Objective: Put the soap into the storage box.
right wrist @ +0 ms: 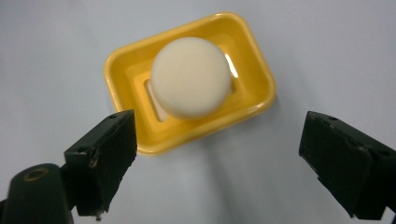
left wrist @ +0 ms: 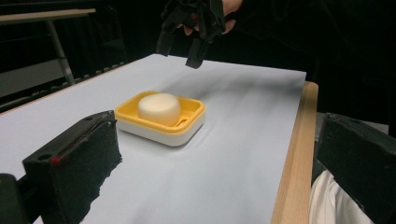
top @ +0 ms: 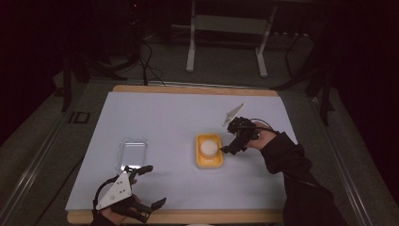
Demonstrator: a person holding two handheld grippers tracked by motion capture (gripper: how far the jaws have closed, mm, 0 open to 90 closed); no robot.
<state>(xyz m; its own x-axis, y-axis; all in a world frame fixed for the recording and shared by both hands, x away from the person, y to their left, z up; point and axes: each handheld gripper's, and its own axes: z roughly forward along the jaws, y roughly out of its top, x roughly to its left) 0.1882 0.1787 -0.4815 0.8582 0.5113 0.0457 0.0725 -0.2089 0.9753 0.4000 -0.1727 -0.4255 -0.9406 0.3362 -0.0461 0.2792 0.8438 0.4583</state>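
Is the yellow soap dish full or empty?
Full: a round white soap sits in the yellow soap dish, covering its middle slots. The right gripper hovers above it, jaws spread wide.

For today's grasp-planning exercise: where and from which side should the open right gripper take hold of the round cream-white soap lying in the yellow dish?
Probably grip the round cream-white soap across its curved sides, coming straight down from above. It rises above the yellow plastic soap dish's rim, so its flanks are exposed. The right gripper hangs over it, jaws spread wider than the soap.
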